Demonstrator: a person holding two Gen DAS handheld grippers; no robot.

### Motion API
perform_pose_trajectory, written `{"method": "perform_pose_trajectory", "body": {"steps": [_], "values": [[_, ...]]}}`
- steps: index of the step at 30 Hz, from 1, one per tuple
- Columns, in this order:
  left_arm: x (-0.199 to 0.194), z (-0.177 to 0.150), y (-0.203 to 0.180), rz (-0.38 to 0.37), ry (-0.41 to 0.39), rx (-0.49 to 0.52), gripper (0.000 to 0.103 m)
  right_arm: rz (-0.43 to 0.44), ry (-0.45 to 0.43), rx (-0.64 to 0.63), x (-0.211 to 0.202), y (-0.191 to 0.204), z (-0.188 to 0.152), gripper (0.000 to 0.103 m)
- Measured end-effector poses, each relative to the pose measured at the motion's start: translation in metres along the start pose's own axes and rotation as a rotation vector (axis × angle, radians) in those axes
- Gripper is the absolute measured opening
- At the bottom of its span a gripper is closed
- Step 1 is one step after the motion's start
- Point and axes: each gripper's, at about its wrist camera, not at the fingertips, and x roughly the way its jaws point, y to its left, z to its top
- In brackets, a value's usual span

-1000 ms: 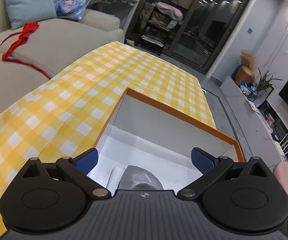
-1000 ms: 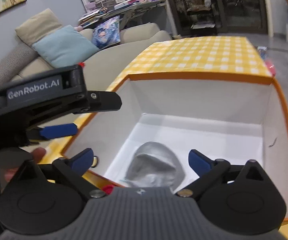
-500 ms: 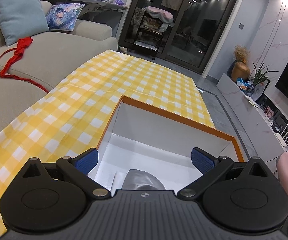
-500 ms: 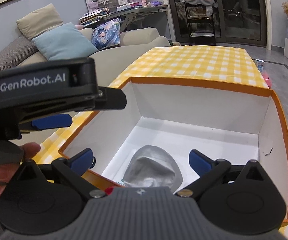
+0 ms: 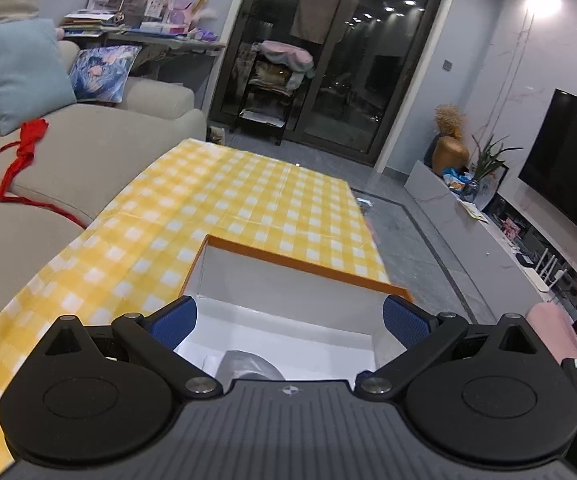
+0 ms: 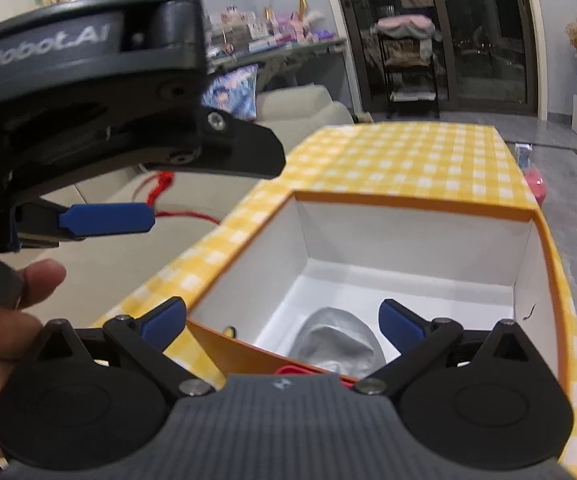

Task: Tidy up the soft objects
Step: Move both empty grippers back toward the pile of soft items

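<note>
The left gripper (image 5: 290, 322) and the right gripper (image 6: 282, 320) both hang above the orange-rimmed box (image 6: 412, 200), jaws spread wide and empty. The grey soft item (image 6: 338, 340) lies on the white floor of the box, at its near end. The box sits on the yellow-checked tabletop (image 5: 248, 200).
</note>
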Motion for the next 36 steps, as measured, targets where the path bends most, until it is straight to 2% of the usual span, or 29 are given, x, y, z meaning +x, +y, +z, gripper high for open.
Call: {"method": "perform_pose_trajectory", "body": {"steps": [10, 14, 19, 22, 25, 29, 34, 36], "values": [[-0.068, -0.008, -0.036, -0.023, -0.026, 0.093, 0.103, 0.007, -0.084, 0.027, -0.064, 0.022, -0.004, 0.1], [-0.089, -0.017, -0.039, -0.007, -0.029, 0.119, 0.103, 0.001, -0.118, 0.119, -0.092, 0.024, -0.037, 0.1], [-0.118, -0.042, -0.026, 0.037, -0.014, 0.135, 0.103, 0.006, -0.04, 0.177, -0.12, 0.031, -0.081, 0.1], [-0.127, -0.056, -0.021, 0.042, 0.016, 0.13, 0.103, 0.007, 0.011, 0.201, -0.134, 0.033, -0.097, 0.1], [-0.133, -0.069, -0.019, 0.051, 0.057, 0.168, 0.103, -0.008, 0.035, 0.213, -0.144, 0.033, -0.11, 0.1], [-0.153, -0.098, -0.013, 0.091, 0.051, 0.166, 0.103, 0.021, 0.103, 0.289, -0.145, 0.02, -0.132, 0.1], [-0.164, -0.137, -0.007, 0.07, 0.09, 0.224, 0.103, -0.062, 0.173, 0.261, -0.149, 0.009, -0.159, 0.1], [-0.159, -0.154, -0.001, 0.038, 0.127, 0.235, 0.103, -0.088, 0.185, 0.261, -0.151, 0.005, -0.165, 0.1]]}}
